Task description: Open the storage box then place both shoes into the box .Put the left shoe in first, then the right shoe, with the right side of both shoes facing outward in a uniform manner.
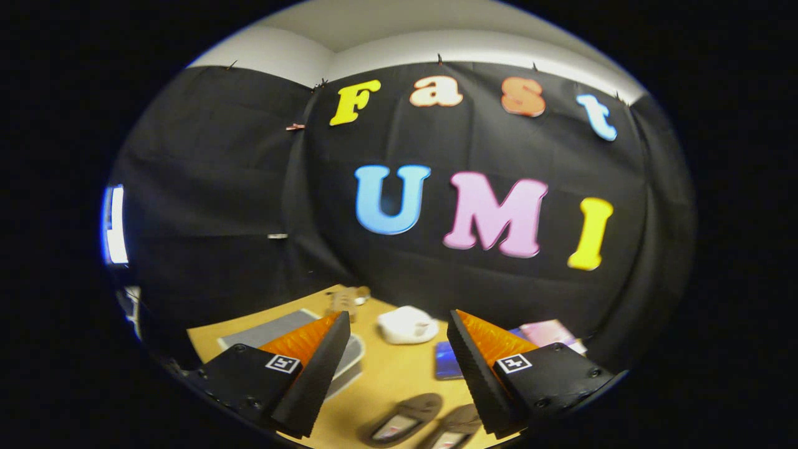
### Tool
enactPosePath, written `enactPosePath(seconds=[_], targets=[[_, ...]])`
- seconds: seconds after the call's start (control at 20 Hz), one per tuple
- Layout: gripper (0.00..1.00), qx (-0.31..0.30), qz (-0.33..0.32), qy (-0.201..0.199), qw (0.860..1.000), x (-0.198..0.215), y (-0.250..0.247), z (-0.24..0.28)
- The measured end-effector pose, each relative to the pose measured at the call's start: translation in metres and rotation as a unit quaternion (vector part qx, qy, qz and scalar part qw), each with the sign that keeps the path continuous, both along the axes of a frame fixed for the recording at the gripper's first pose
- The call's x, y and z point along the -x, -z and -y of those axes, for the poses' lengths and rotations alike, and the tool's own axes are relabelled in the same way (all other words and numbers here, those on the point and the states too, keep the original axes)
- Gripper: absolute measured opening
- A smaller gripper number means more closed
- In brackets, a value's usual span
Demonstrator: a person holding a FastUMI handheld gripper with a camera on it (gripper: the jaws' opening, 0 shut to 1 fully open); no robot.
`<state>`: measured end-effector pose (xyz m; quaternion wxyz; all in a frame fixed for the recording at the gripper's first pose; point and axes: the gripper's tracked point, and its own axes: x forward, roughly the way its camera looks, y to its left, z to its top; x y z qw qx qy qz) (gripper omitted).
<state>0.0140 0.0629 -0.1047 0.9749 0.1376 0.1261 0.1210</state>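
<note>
Gripper [394, 374] spread wide, empty; two flat, rounded shoes [424, 421] below.

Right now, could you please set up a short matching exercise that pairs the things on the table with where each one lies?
Things:
1. pair of shoes
2. white object
3. grey storage box
4. tool

Places:
A. partly behind one finger
B. open, held above the table, holding nothing
C. low between the fingers
D. ahead of the fingertips, mid-table

Pairs: 1-C, 2-D, 3-A, 4-B
</note>
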Motion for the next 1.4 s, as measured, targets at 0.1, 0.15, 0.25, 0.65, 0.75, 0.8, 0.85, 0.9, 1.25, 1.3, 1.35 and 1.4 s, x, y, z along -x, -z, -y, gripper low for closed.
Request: enactPosePath(seconds=[0.1,0.15,0.25,0.65,0.75,0.8,0.85,0.9,1.25,1.3,1.35,1.4], targets=[[0.98,-0.075,-0.044,-0.063,0.994,-0.001,0.03,-0.027],[1.0,-0.11,-0.066,-0.09,0.988,-0.004,0.047,-0.039],[0.98,-0.162,-0.118,-0.124,0.972,-0.008,0.078,-0.054],[0.98,-0.439,-0.347,-0.165,0.813,-0.031,0.188,-0.122],[0.97,-0.49,-0.379,-0.172,0.766,-0.031,0.201,-0.136],[0.96,-0.505,-0.385,-0.178,0.752,-0.029,0.206,-0.147],[0.96,-0.523,-0.387,-0.188,0.736,-0.029,0.204,-0.154],[0.97,-0.541,-0.389,-0.196,0.72,-0.031,0.201,-0.157],[0.66,-0.62,-0.37,-0.215,0.657,-0.039,0.186,-0.169],[0.55,-0.62,-0.365,-0.224,0.658,-0.039,0.186,-0.171],[0.39,-0.628,-0.351,-0.23,0.656,-0.042,0.183,-0.167],[0.23,-0.634,-0.341,-0.227,0.656,-0.045,0.172,-0.163]])
